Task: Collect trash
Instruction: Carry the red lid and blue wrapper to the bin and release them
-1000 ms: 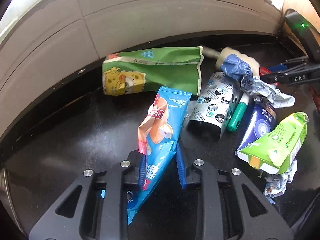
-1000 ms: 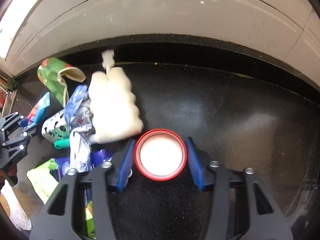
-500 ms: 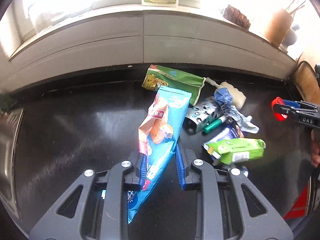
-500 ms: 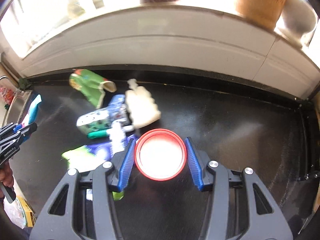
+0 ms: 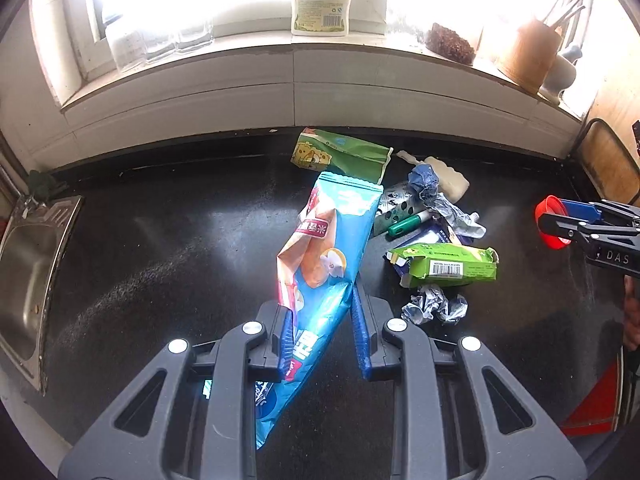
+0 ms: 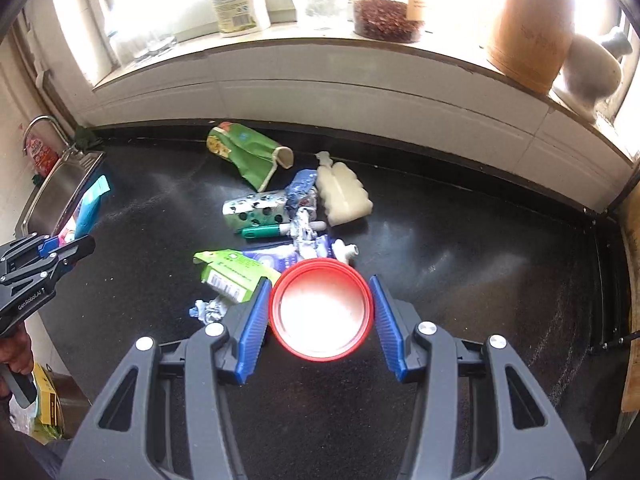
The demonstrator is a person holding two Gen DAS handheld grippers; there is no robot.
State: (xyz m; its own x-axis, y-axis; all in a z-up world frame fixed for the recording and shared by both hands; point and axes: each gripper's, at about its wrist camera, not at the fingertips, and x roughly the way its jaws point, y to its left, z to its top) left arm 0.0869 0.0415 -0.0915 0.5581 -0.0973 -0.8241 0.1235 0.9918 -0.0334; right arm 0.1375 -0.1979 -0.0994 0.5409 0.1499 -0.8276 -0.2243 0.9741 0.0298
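Observation:
My left gripper (image 5: 320, 316) is shut on a blue snack wrapper (image 5: 332, 240) and holds it above the black counter (image 5: 160, 240). My right gripper (image 6: 320, 312) is shut on a red round lid (image 6: 322, 314), also held above the counter. It shows at the right of the left wrist view (image 5: 560, 224). A trash pile lies between them: a green bag (image 5: 344, 156), a green carton (image 5: 448, 266), a spotted foil pack (image 6: 256, 210), a green marker (image 6: 268, 231), crumpled foil (image 5: 434, 308) and a white bottle (image 6: 344, 196).
A steel sink (image 5: 28, 264) is at the counter's left end. A white tiled sill (image 6: 320, 80) runs behind, bearing a bottle (image 5: 322, 6), a jar (image 6: 386, 18) and a wooden holder (image 6: 528, 36). A yellow bag (image 6: 46, 408) lies below the counter's edge.
Both grippers have lifted and pulled back from the trash pile, each keeping its item. The pile now looks smaller and farther, and the windowsill has come into view.

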